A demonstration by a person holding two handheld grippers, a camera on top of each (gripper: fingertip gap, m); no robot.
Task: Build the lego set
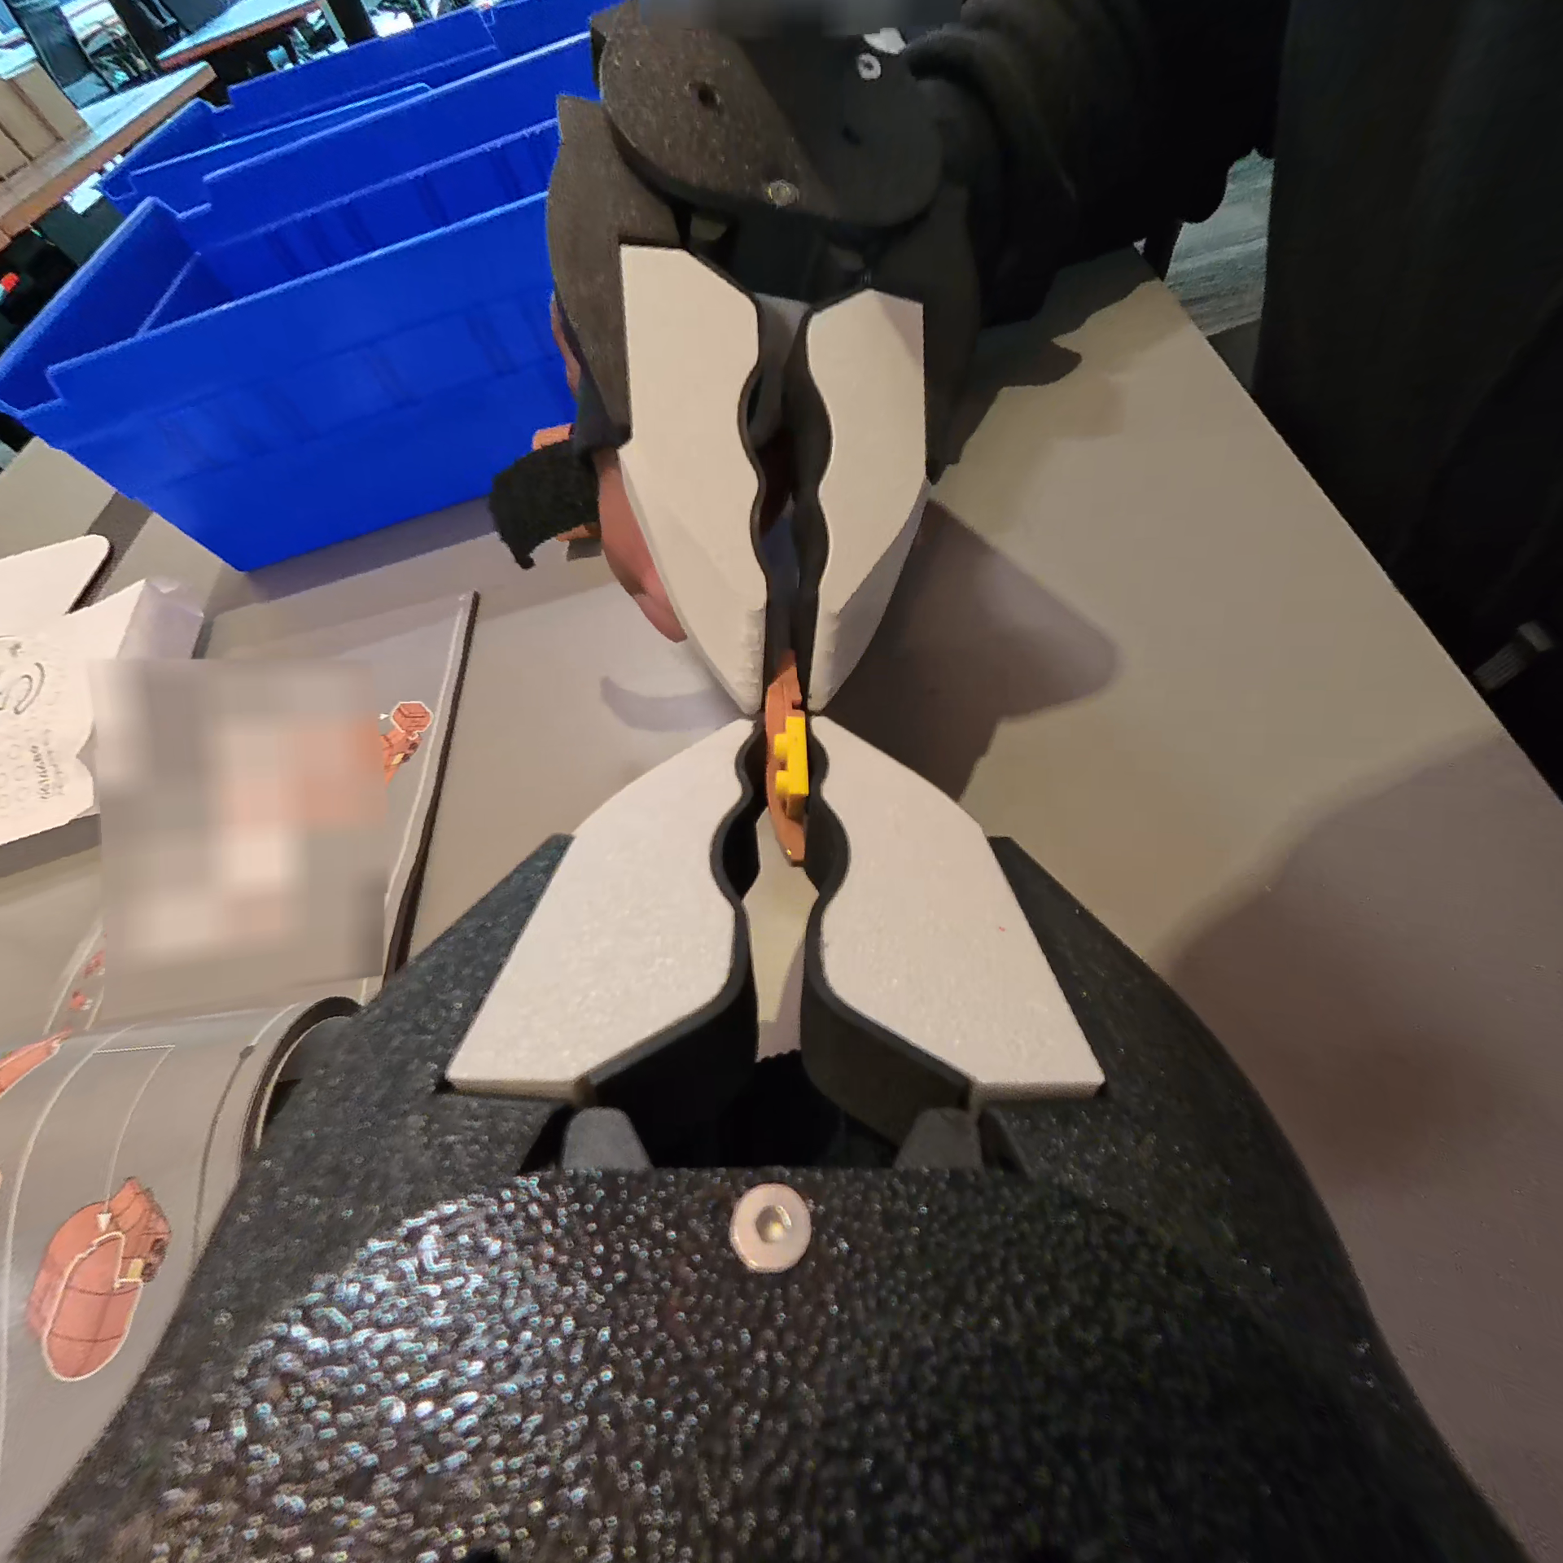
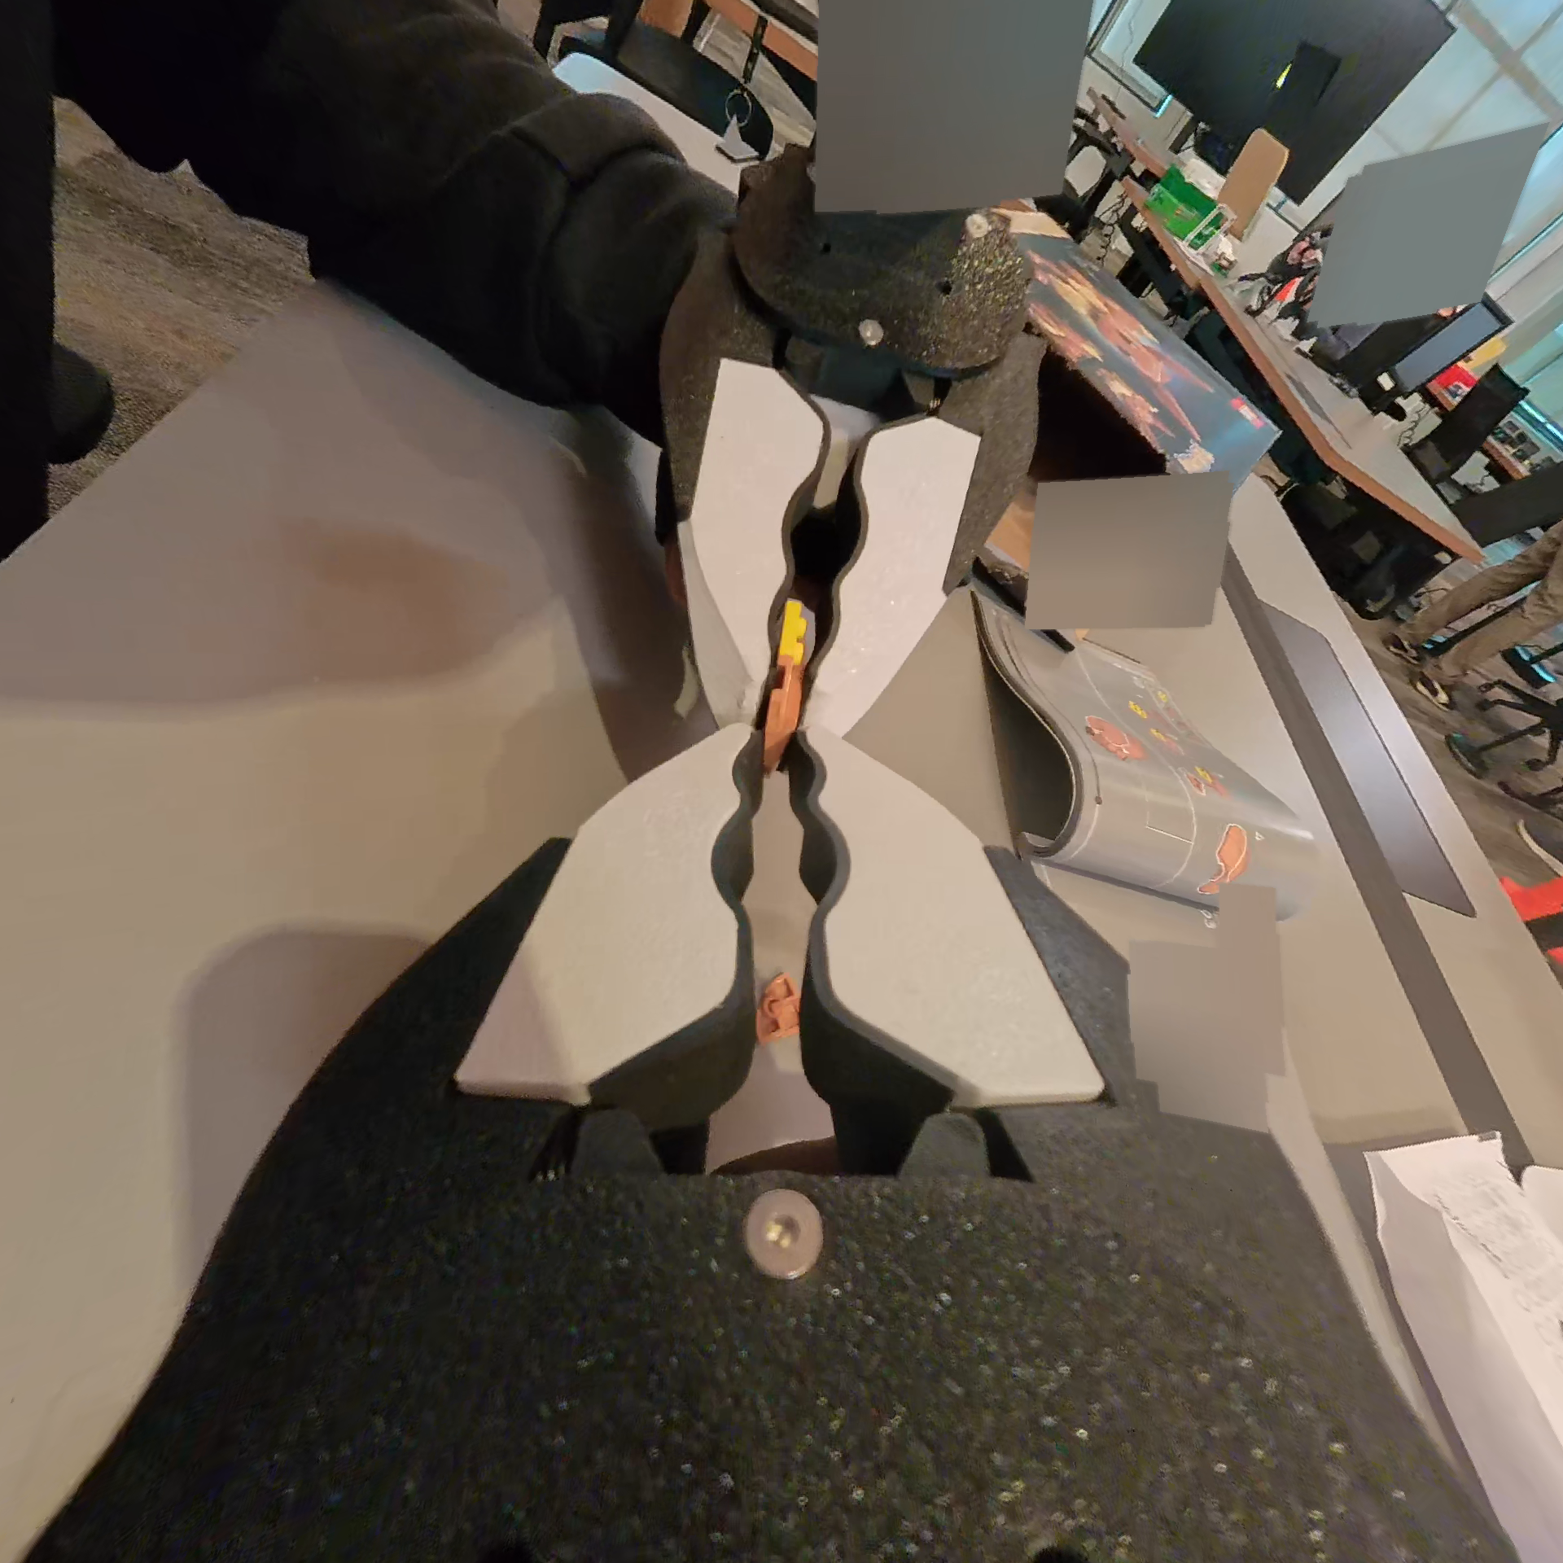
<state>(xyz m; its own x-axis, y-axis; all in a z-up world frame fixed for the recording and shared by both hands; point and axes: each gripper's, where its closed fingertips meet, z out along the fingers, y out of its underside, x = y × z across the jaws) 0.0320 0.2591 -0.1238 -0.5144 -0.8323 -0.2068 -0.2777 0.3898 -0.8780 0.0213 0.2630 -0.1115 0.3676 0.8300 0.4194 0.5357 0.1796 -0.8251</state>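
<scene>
Brown toy piece (image 1: 782, 791) with a yellow brick (image 1: 795, 761) attached sits clamped between both tips, above the grey table (image 1: 1184, 677). Left hand-held gripper (image 1: 782, 765) grips its near end; right hand-held gripper (image 1: 782, 677) opposite pinches the far end. Booklet (image 1: 254, 803) left, blue bins (image 1: 296, 381) beyond.

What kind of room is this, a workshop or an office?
Probably an open office or lab used as a workbench: long desks with monitors, stacked blue storage bins, and a building-brick instruction booklet on the grey table.
</scene>
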